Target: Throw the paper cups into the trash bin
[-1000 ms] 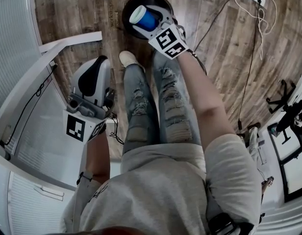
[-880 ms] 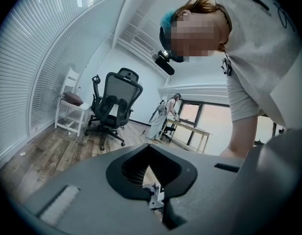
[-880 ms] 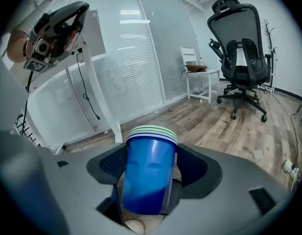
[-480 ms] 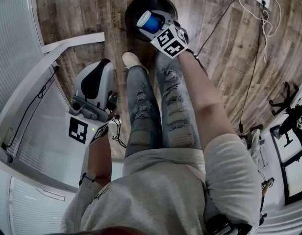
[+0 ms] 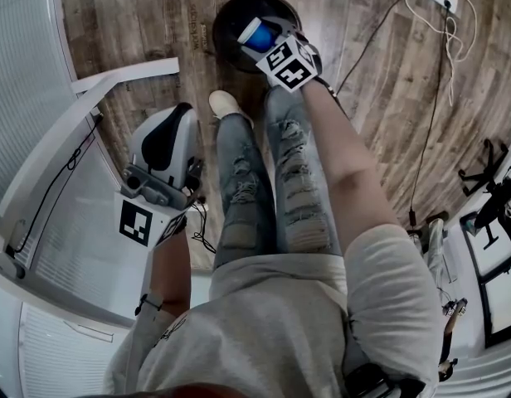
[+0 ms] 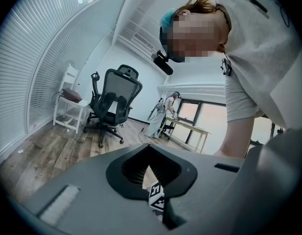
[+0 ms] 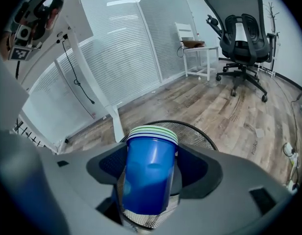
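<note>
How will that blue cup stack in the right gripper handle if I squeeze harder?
Probably crushable: the blue cup stack shows thin rims, suggesting paper walls. Likely light, though several nested rims show. Smooth and tapered, it may slip.

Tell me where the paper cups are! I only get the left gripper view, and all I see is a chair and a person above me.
Observer: The right gripper is shut on a stack of blue cups.
Operator: Is it close to the bin?
Observer: Yes. In the head view the stack sits right over the opening of the round black mesh trash bin.
Operator: How many cups are there?
Observer: I can't count them exactly, but the right gripper view shows green, white and blue rims nested at the mouth of the stack, so there are several.
</note>
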A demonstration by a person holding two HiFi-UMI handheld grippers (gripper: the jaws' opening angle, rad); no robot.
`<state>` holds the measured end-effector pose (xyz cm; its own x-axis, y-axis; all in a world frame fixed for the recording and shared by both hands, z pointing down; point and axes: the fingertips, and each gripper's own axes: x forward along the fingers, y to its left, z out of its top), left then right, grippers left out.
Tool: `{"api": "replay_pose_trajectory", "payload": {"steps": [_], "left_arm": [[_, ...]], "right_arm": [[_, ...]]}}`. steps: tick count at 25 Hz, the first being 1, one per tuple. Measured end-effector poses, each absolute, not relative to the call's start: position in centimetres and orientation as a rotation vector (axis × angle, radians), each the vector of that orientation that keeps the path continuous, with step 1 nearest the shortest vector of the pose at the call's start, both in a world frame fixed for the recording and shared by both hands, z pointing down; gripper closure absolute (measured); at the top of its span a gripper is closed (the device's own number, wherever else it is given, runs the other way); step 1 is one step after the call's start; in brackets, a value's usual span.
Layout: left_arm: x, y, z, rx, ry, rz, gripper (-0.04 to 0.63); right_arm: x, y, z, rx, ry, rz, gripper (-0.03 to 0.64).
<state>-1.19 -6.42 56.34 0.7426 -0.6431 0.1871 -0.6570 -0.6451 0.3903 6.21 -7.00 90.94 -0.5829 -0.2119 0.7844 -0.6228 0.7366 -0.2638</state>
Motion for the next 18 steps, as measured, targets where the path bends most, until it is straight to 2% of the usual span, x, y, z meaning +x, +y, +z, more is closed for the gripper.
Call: {"api": "replay_pose_trajectory", "payload": {"steps": [18], "left_arm": [[-1.27,-6.15,56.23,2.515,-0.977,0.051,0.601]], "right_arm": [[6.62,-6.9,91.1,0.671,-2.115,0.727,0.321]]}}
